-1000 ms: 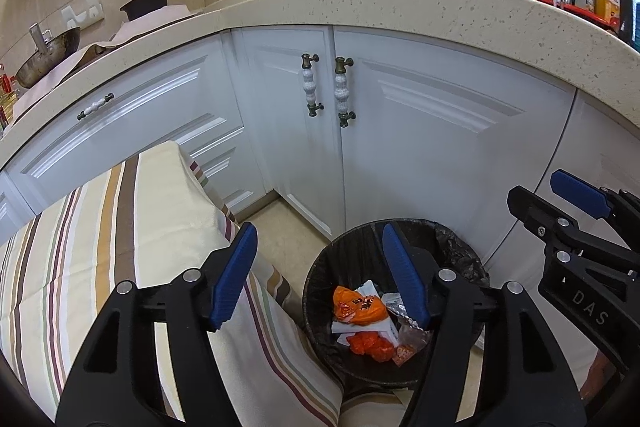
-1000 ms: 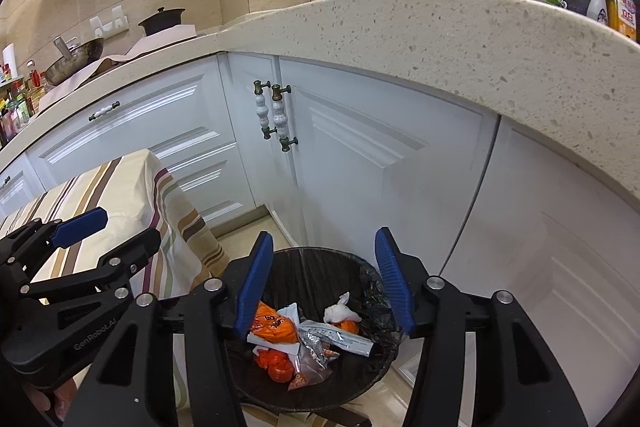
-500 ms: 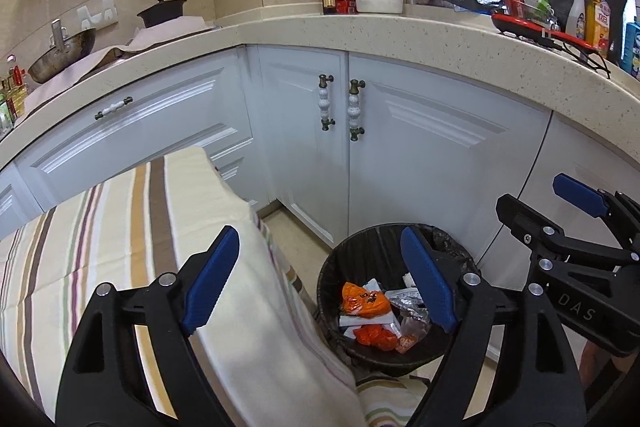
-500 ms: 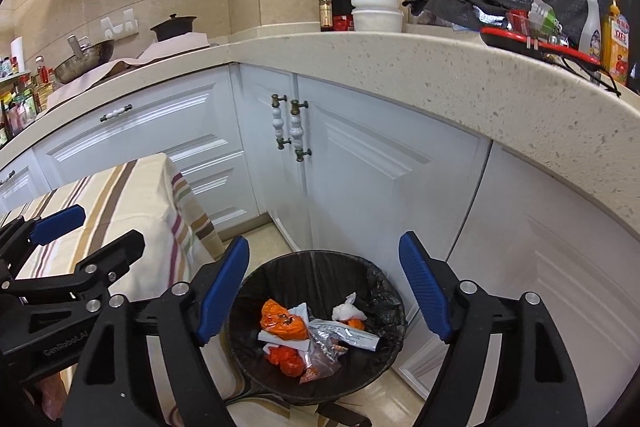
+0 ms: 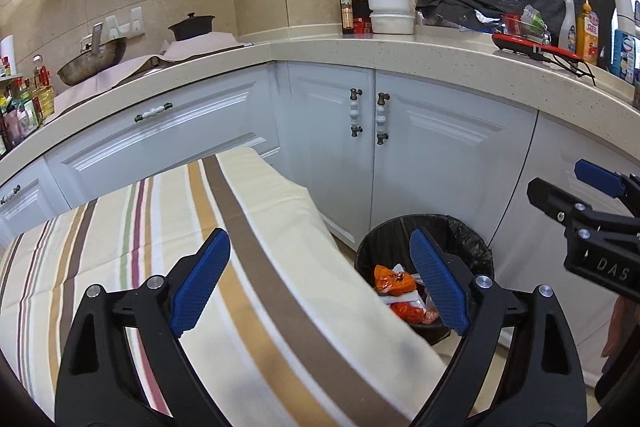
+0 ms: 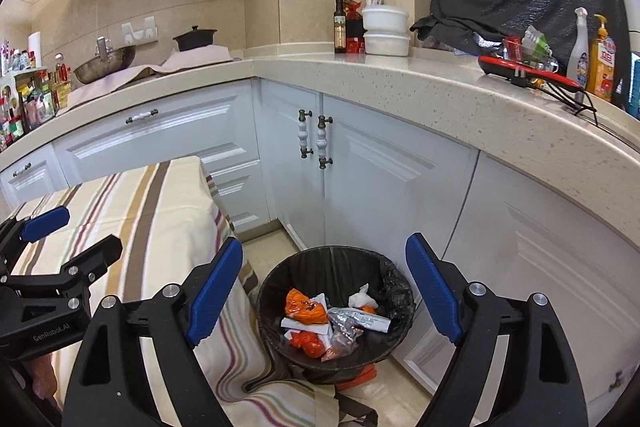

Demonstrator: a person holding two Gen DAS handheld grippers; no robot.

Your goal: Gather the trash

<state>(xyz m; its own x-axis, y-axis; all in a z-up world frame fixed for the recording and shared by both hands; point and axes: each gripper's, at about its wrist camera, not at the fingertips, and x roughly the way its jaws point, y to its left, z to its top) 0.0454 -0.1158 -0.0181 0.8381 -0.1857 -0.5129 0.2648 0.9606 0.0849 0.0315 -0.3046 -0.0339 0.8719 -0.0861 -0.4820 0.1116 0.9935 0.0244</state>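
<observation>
While my left gripper point(image 5: 320, 283) and right gripper point(image 6: 322, 295) both gape empty, wrappers point(image 6: 320, 323) fill the bin point(image 6: 280, 283) — beside the striped tablecloth point(image 5: 160, 211)

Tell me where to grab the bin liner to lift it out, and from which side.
Grip the black liner where it folds over the bin's rim, on the side toward the cabinets: it bunches loosely there, giving the fingers slack to pinch. Come from above with the right gripper, already open over the bin.

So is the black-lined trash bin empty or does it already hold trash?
Holds trash: the trash bin contains orange wrappers and a white crumpled tissue.
</observation>
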